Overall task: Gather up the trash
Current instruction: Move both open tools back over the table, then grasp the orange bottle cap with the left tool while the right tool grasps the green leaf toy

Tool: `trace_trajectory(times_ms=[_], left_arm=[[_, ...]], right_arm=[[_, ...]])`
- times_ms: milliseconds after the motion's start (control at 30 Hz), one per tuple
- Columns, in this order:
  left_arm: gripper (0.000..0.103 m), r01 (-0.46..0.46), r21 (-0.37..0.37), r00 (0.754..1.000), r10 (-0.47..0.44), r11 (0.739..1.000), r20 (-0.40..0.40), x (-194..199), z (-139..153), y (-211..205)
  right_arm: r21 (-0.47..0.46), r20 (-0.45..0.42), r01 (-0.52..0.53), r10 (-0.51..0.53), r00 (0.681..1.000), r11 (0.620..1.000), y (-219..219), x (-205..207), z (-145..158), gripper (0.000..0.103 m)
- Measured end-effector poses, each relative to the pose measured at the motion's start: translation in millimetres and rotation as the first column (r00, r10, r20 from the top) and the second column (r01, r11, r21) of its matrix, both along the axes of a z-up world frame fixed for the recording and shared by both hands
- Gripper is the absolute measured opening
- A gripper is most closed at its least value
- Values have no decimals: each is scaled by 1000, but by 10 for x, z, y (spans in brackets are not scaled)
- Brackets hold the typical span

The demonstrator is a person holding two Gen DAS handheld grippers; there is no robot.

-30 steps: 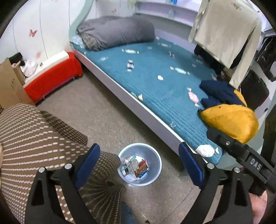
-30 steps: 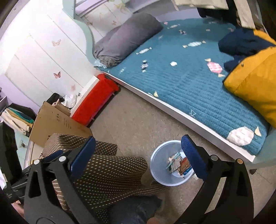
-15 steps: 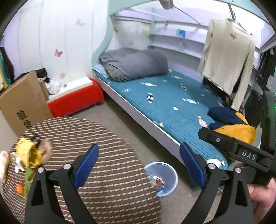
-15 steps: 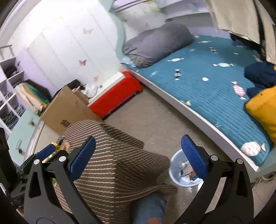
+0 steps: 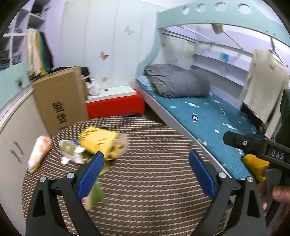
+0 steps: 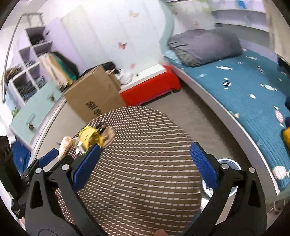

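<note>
Left tongs (image 5: pixel 145 168) wide open, nothing gripped, hovering over round striped surface (image 5: pixel 154 190). Right tongs (image 6: pixel 145 161) same deal, gaping, empty. Trash pile (image 5: pixel 90 145) at centre left of left view: yellow wrapper (image 5: pixel 98 139) on top, long axis running left-right, blurry. Orange-white packet (image 5: pixel 38 154) far left, tilted upright-ish. Bin (image 6: pixel 229 164) lower right in right view, on floor beside bed (image 6: pixel 253 94).

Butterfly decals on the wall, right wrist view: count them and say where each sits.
3. One butterfly decal is high up, one pink decal sits mid-wall, and one faint decal is low, above the red bench. Blur may hide fainter ones.
</note>
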State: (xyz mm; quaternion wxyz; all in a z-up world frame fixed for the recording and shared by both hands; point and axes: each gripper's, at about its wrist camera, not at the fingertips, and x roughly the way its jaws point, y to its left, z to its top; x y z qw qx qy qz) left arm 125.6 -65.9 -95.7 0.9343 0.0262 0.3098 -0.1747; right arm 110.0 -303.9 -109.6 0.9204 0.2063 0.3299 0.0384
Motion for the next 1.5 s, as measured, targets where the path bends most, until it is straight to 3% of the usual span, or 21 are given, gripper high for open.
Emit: trace_trajectory(times_ms=[200, 433, 633, 800, 867, 933, 1033, 1233, 1333, 1400, 1433, 1500], left_arm=[[92, -93, 2, 996, 93, 996, -1, 59, -181, 665], [92, -201, 47, 973, 205, 978, -104, 361, -671, 1330], [91, -155, 60, 965, 164, 986, -204, 653, -965, 1484], [70, -96, 59, 960, 108, 994, -258, 827, -1137, 1452], [54, -80, 24, 963, 84, 996, -258, 856, -1121, 1463], [29, -77, -2, 961, 74, 997, -265, 879, -1130, 1491], [29, -90, -34, 960, 78, 995, -269, 853, -1141, 1561], [29, -179, -26, 957, 168, 983, -237, 631, -1071, 1814], [29, -211, -7, 953, 204, 977, -224, 481, -1038, 1903], [29, -220, 8, 952, 216, 976, -218, 422, -1022, 1920], [29, -223, 16, 951, 221, 975, -215, 395, -1021, 1930], [29, -228, 16, 949, 226, 973, -218, 373, -1021, 1948]], right_arm=[[-58, -27, -109, 108, 994, 992, 680, 200, -52, 97], [-111, -76, -199, 192, 979, 974, 1232, 332, -201, 97], [-125, -127, -249, 233, 964, 961, 1549, 457, -373, 97], [-130, -155, -281, 261, 953, 951, 1739, 581, -487, 97], [-132, -162, -293, 271, 949, 947, 1817, 635, -528, 97], [-131, -165, -294, 272, 948, 947, 1872, 672, -564, 97], [-128, -171, -297, 274, 946, 946, 1951, 741, -621, 97], [-128, -181, -303, 278, 943, 944, 2206, 936, -760, 96], [-148, -193, -305, 275, 942, 941, 2375, 1046, -849, 81], [-164, -199, -301, 267, 943, 940, 2481, 1115, -915, 62], [-190, -210, -295, 255, 944, 936, 2532, 1143, -959, 59], [-254, -187, -268, 225, 956, 929, 2574, 1110, -963, 36]])
